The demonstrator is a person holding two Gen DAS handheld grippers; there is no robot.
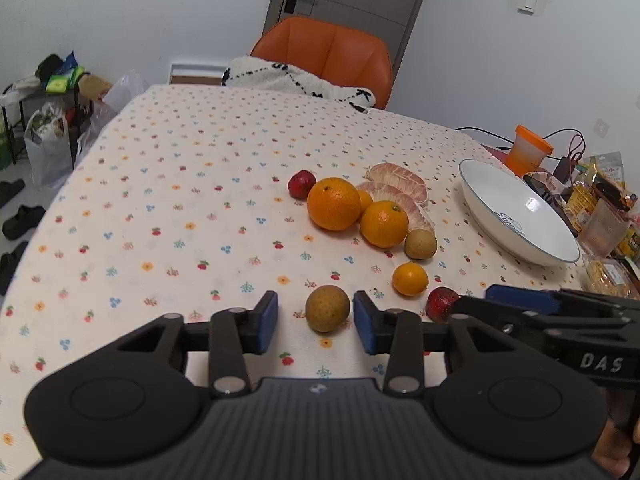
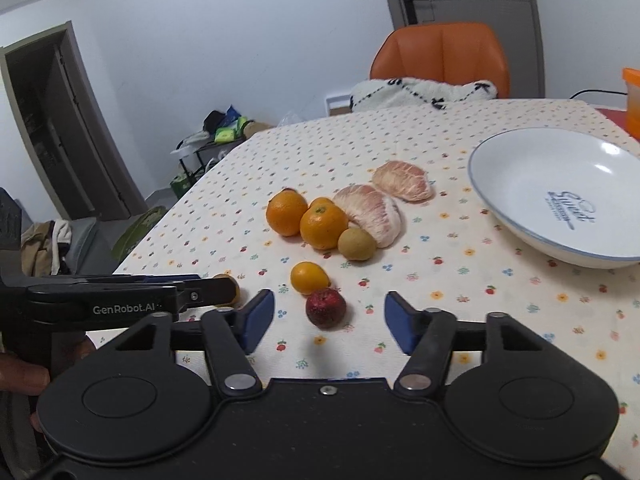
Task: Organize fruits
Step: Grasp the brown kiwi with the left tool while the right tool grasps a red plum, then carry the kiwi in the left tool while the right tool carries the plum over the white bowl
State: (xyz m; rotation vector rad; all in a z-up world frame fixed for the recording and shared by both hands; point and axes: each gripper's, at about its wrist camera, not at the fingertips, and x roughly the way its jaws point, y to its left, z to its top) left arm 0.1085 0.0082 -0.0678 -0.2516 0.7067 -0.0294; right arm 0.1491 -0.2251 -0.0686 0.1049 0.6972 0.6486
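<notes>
My left gripper (image 1: 316,320) is open around a brown round fruit (image 1: 327,308) on the flowered tablecloth, with a gap on each side. A dark red strawberry (image 2: 325,308) lies between the spread fingers of my open right gripper (image 2: 330,318). The two grippers are side by side; the left gripper (image 2: 216,286) shows at the left of the right wrist view. Further back lie two big oranges (image 1: 334,209), a small orange (image 1: 410,278), a second brown fruit (image 1: 420,243), peeled pomelo segments (image 1: 396,184) and another strawberry (image 1: 302,184). A white bowl (image 2: 540,168) stands empty at right.
An orange cup (image 1: 528,150), cables and snack packets (image 1: 600,200) crowd the table's right side behind the bowl. An orange chair (image 1: 324,52) with a white blanket (image 1: 296,80) stands at the far edge. Bags and shoes lie on the floor at left.
</notes>
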